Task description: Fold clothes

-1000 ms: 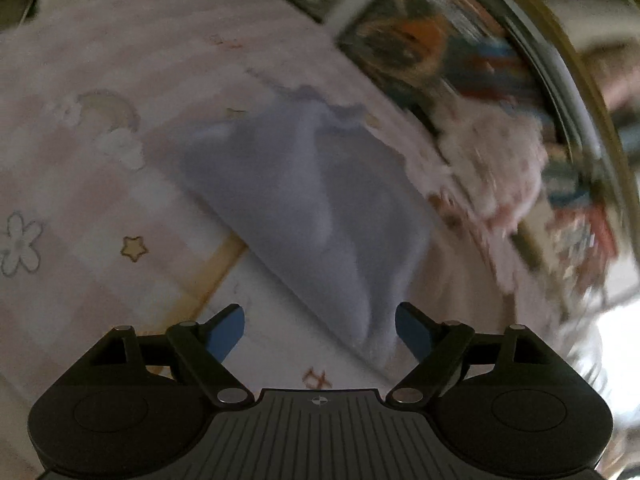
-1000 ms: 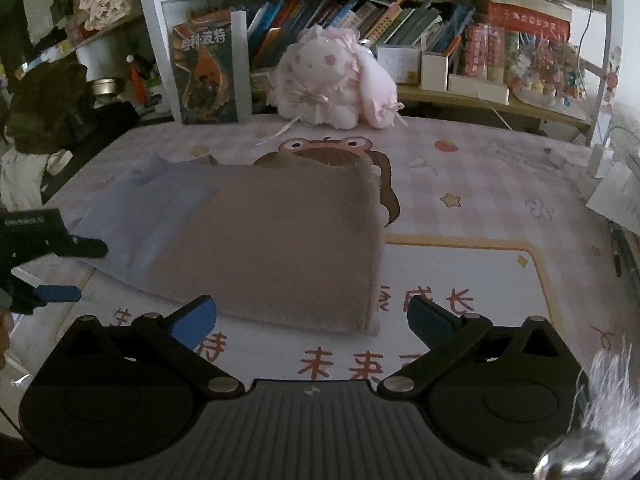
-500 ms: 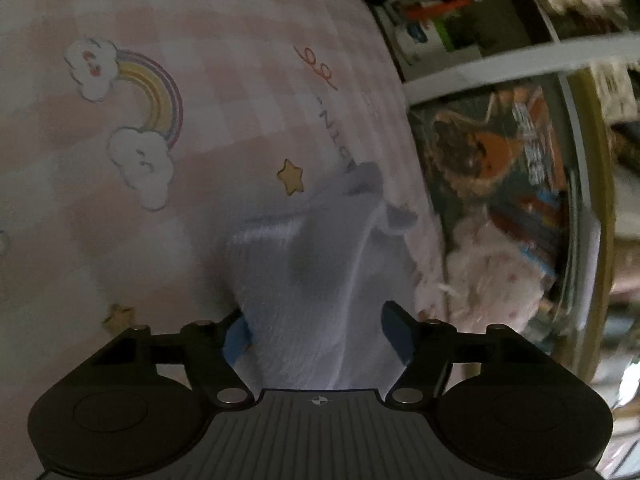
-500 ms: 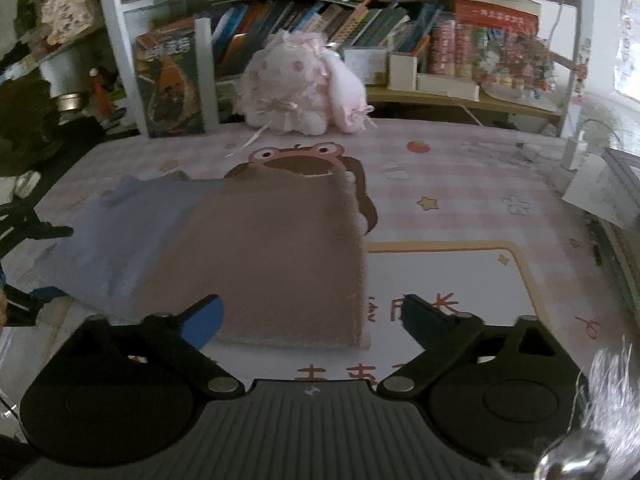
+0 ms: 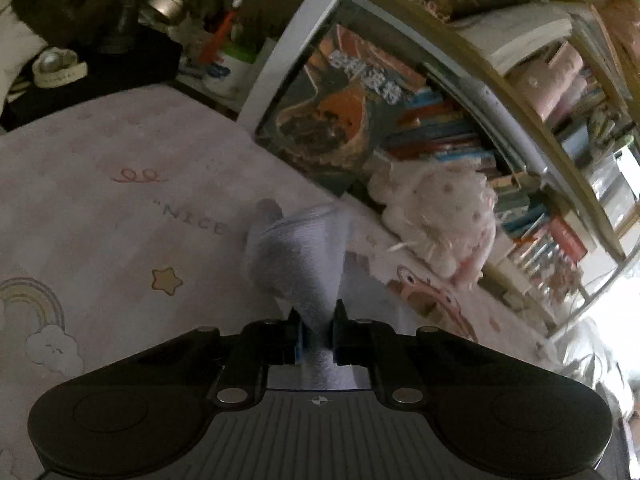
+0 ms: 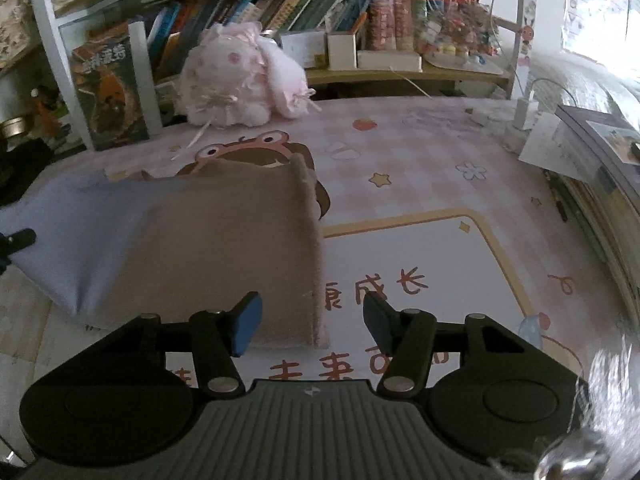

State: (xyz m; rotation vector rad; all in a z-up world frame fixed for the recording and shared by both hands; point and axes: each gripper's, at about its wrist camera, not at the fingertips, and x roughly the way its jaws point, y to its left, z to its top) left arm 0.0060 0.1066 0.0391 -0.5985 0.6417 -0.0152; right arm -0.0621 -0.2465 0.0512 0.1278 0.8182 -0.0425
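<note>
While left gripper (image 5: 317,336) is closing, clamped on the garment's (image 6: 192,240) pale-blue end, right gripper (image 6: 312,322) jaws stand apart, closing on nothing; brown near-right corner (image 6: 308,332) lies just ahead between them.

"NICE" on pink mat (image 5: 100,208)

Garment layout on the mat

The garment (image 6: 216,248) lies on the mat (image 6: 420,184), left of its centre. Behind it sits the plush toy (image 6: 236,80); the bookshelf (image 6: 320,4) stands behind that, a standing book (image 6: 110,96) to the toy's left.
</note>
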